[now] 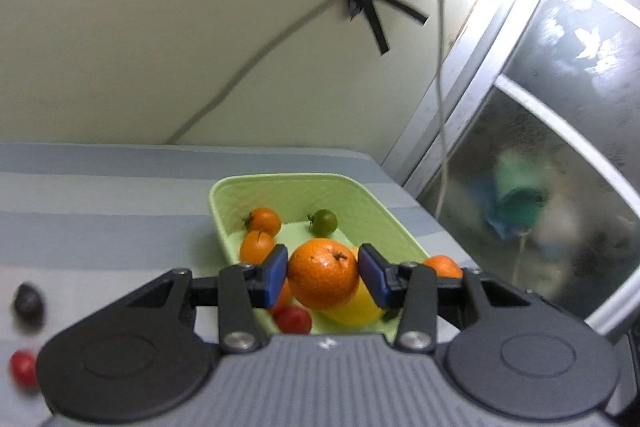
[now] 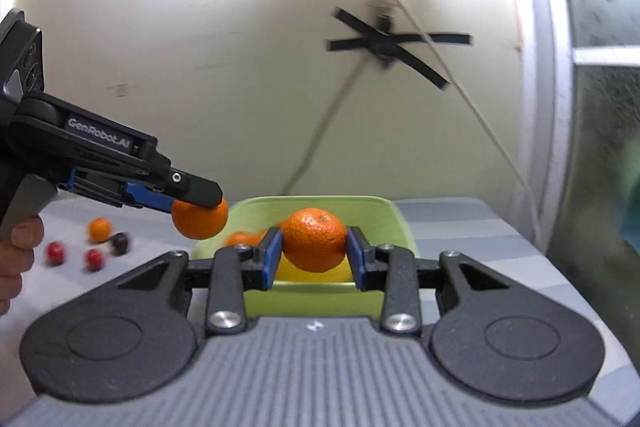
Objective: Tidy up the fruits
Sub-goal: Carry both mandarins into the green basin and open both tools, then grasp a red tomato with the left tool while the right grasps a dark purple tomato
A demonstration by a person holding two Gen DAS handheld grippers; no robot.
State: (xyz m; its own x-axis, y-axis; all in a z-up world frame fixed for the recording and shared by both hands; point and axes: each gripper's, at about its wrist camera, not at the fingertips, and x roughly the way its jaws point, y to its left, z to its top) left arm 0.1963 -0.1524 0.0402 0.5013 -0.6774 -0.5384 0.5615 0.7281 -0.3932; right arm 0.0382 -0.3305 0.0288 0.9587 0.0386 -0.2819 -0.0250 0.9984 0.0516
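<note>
My left gripper [image 1: 323, 274] is shut on an orange mandarin [image 1: 323, 273] and holds it above the near end of a light green tray [image 1: 280, 191]. The tray holds two small oranges [image 1: 262, 221], a green fruit [image 1: 324, 222], a yellow fruit [image 1: 360, 307] and a red one [image 1: 294, 319]. My right gripper [image 2: 313, 253] is shut on another mandarin [image 2: 314, 239] above the tray's near rim [image 2: 304, 297]. The left gripper [image 2: 192, 203] with its mandarin [image 2: 200, 219] shows at the left of the right wrist view.
Loose fruit lies on the striped cloth left of the tray: a dark plum [image 1: 28, 301], red fruit [image 1: 22, 367] [image 2: 94, 259], a small orange [image 2: 99, 229]. A wall with taped cables stands behind. A glass door [image 1: 560, 147] is at the right.
</note>
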